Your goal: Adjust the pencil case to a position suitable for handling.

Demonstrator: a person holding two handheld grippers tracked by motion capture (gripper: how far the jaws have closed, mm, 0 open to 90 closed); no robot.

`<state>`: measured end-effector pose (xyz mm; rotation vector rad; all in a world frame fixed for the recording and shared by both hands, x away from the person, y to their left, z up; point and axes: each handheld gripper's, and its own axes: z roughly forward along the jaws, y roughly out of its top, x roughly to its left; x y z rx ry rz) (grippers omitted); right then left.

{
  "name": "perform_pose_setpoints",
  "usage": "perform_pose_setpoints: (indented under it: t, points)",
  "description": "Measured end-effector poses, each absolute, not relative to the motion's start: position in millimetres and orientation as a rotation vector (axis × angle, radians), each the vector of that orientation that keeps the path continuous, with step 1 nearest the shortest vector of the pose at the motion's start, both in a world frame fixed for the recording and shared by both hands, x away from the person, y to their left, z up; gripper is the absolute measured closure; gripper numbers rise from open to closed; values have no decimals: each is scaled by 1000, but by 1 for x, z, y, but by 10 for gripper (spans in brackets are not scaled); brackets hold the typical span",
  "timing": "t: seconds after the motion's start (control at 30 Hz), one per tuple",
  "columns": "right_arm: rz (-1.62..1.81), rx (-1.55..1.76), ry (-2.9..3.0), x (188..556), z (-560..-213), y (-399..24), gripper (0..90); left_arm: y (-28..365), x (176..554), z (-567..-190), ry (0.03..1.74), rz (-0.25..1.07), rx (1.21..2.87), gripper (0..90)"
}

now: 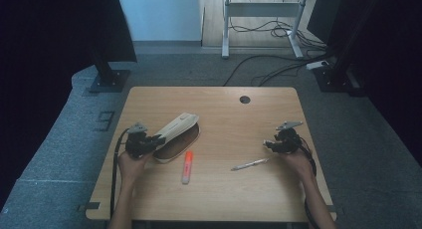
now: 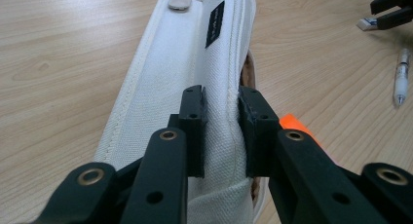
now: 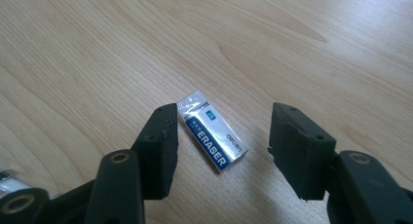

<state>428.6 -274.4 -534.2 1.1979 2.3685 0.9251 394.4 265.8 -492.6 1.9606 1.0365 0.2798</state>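
A white canvas pencil case (image 1: 176,132) lies on the left of the wooden table (image 1: 239,114), its flap raised over a brown inside. My left gripper (image 2: 221,104) is shut on that flap's edge, the cloth (image 2: 180,68) pinched between both pads. On the right, my right gripper (image 3: 224,114) hangs low over a small white and blue eraser (image 3: 212,137). Its jaws stand open on either side of the eraser, with a clear gap at the right pad. In the high view that gripper (image 1: 267,144) sits near the table's right edge.
An orange highlighter (image 1: 187,167) lies in front of the case, and a white pen (image 1: 250,164) lies just left of my right hand. A cable hole (image 1: 244,99) sits at the table's far side. Black stand feet and cables cover the floor beyond.
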Motion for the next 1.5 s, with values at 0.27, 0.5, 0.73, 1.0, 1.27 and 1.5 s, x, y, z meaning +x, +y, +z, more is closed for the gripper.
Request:
perform_pose_setpoints:
  t: [0.27, 0.5, 0.73, 1.0, 1.27, 1.5]
  points:
    - [902, 1167, 2408, 429, -538, -271, 563, 265, 394, -493, 1033, 280, 1967, 739]
    - [918, 1211, 2413, 425, -537, -267, 714, 265, 394, -492, 1031, 280, 1972, 738]
    - [957, 1225, 2421, 423, -538, -264, 720, 263, 393, -492, 1025, 286, 1984, 737]
    - [952, 1223, 2419, 417, -534, -259, 723, 264, 393, -491, 1026, 274, 1979, 738]
    - [984, 1198, 2410, 412, -523, -254, 723, 264, 393, -491, 1036, 264, 1975, 739]
    - [1028, 1169, 2411, 409, -509, -247, 723, 263, 393, -491, 1034, 268, 1979, 738]
